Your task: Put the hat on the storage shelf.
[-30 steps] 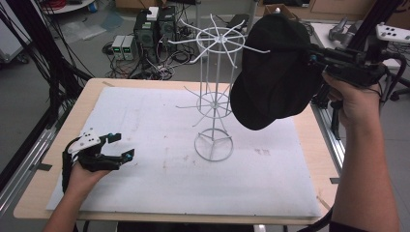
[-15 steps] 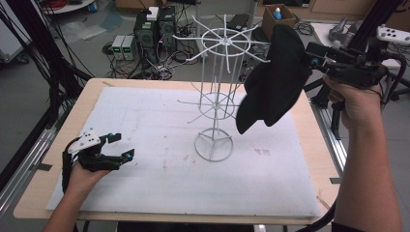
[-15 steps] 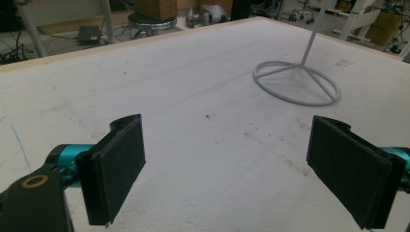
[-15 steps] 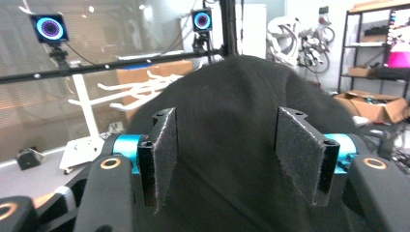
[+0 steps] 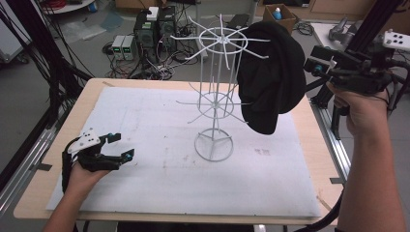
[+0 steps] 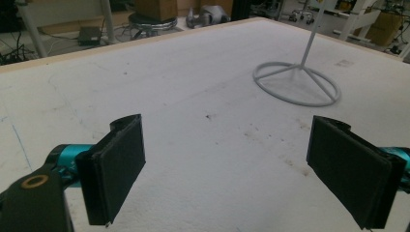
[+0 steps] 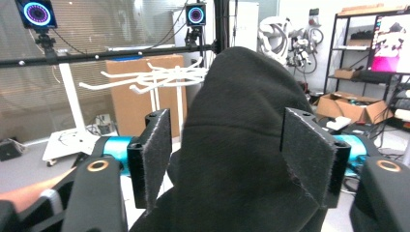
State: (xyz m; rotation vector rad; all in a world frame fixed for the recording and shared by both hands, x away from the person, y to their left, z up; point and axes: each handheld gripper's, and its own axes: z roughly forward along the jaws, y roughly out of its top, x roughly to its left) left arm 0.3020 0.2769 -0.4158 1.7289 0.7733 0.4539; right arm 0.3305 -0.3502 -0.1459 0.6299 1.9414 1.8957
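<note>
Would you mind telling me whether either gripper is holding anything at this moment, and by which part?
Nothing is held. The right gripper has its jaws spread wide, and the black hat hangs on the white wire rack. The left gripper is open and empty above the table.

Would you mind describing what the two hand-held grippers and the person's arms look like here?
Both grippers are black. The left gripper carries a grey three-cornered plate on top and teal accents near its fingertips. In the gripper views, each has two flat black jaws faced with dark pads, teal cylinders behind them and brass-coloured rings on the body. The right gripper looks bulkier from above. Both forearms are bare, without sleeves.
</note>
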